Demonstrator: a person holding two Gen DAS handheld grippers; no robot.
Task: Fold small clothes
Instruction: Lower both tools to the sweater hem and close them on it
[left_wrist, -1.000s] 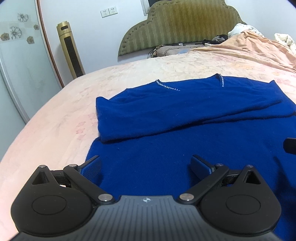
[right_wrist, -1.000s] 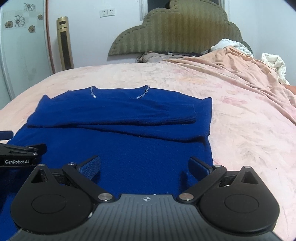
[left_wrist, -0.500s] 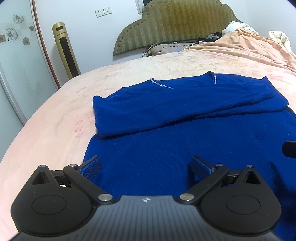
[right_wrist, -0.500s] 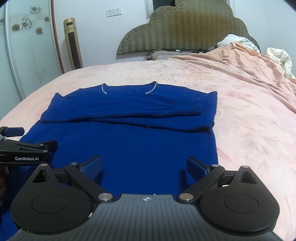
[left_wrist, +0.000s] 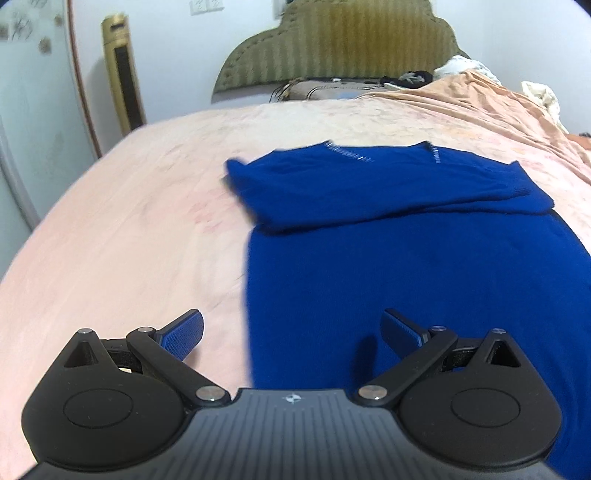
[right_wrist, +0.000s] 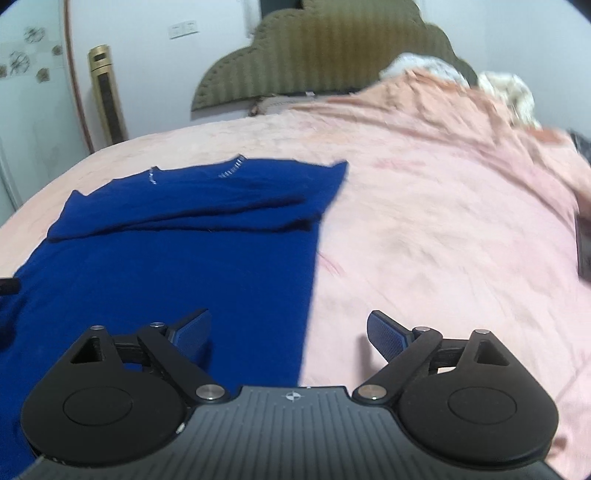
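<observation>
- Deep blue knitted sweater with a beaded neckline (left_wrist: 424, 266) spread flat on a pale pink quilted bedspread (left_wrist: 122, 236), collar toward the headboard end, hem toward the foot edge.
- Both sleeves already folded across the chest, lying as a band just below the collar; body below that not yet folded.
- Judged partway: sleeves done, side or bottom folds left.
- Left gripper (left_wrist: 291, 332) spread wide, nothing between its blue ribbed pads; poised over the sweater's left side edge, one pad above bedspread, the other above blue knit.
- Right gripper (right_wrist: 288, 330) also wide apart and empty, though its jaws have just been narrowing a little with no cloth between them; straddling the sweater's right side edge, left pad over knit, right pad over bedspread.
- Likely set up to pinch the two lower corners or side edges next; contact with cloth not visible yet.
- Bedspread soft and slightly rumpled; peach-orange blanket (right_wrist: 461, 110) heaped along the right edge near the head end, pale crumpled bedding beyond it.
- Olive-green padded scalloped headboard (left_wrist: 340, 40) against a white wall; gold and black tower appliance (left_wrist: 123, 74) standing in the left corner; mirrored or glazed panel with flower stickers beside it.
- Both views motion-blurred, fine detail unclear.
</observation>
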